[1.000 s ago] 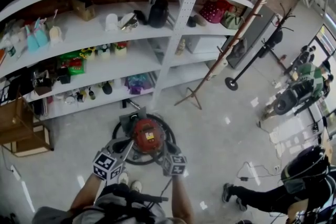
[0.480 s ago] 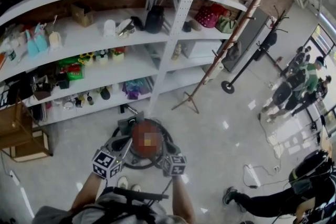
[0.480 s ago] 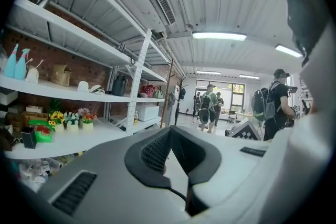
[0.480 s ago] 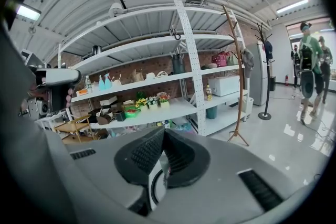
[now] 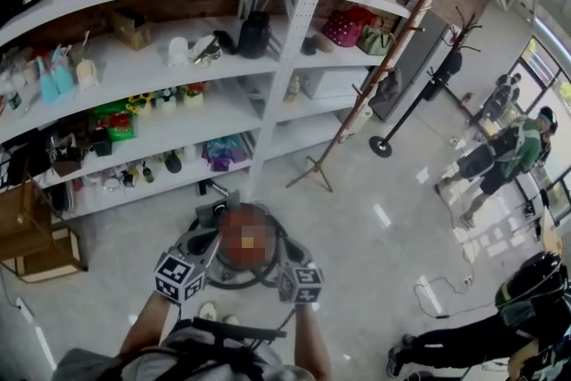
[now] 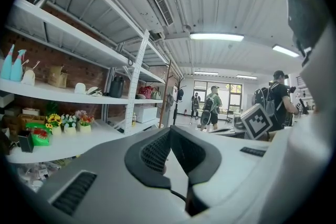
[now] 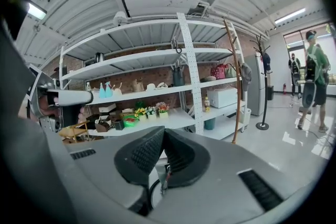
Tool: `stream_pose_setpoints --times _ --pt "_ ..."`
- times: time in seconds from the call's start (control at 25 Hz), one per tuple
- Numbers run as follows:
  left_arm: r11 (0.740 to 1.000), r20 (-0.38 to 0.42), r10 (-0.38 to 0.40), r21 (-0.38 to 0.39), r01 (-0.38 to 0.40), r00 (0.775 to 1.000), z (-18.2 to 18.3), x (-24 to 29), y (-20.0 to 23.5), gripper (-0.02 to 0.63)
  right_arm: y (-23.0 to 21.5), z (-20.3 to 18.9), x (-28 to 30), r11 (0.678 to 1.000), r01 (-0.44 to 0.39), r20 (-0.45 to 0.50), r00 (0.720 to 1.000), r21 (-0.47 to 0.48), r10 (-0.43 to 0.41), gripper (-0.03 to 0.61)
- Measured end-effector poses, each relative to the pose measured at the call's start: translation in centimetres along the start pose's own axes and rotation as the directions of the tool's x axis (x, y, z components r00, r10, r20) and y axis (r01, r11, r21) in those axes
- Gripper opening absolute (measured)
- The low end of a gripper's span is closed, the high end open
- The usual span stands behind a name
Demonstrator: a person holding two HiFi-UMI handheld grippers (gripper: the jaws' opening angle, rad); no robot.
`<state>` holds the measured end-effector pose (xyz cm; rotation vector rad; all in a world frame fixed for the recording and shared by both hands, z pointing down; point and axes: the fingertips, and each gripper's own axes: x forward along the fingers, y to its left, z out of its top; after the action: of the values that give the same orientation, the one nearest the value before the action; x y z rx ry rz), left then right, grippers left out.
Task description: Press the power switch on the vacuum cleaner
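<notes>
The vacuum cleaner [image 5: 234,256], a round red drum ringed by a dark hose, stands on the floor just ahead of the person's feet. A mosaic patch covers its top, and I cannot make out a power switch. My left gripper [image 5: 207,243] is at the drum's left side and my right gripper [image 5: 287,252] at its right side, both close to it. In the left gripper view the left gripper [image 6: 170,131] has its dark pads closed together on nothing. In the right gripper view the right gripper [image 7: 163,134] is likewise shut and empty. Neither gripper view shows the vacuum.
White shelving [image 5: 294,40] full of small goods runs along the brick wall behind the vacuum. A wooden coat rack [image 5: 357,107] leans to the right of it, and a wooden crate [image 5: 36,250] sits at the left. A person [image 5: 473,339] crouches at lower right beside a floor cable [image 5: 437,294].
Both grippers stay at the vacuum's sides, barely shifted. The head view has drifted a little. The people at the far right have walked on.
</notes>
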<state>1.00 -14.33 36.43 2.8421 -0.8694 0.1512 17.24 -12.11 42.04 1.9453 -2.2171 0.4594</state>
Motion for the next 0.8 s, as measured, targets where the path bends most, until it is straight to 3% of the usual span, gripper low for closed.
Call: stream_pose_setpoints --times 0.32,0.8 --pt "1.000 0.008 0.000 0.009 0.000 1.000 0.6 0.0 0.3 0.009 1.1 4.6 -3.8 1.000 0.016 0.106 0.994 -0.014 -0.014 0.011" --pt "1.000 0.014 0.002 0.004 -0.002 1.000 0.5 -0.7 0.5 0.009 2.1 4.7 -7.5 0.999 0.040 0.129 0.991 0.003 -0.040 0.011"
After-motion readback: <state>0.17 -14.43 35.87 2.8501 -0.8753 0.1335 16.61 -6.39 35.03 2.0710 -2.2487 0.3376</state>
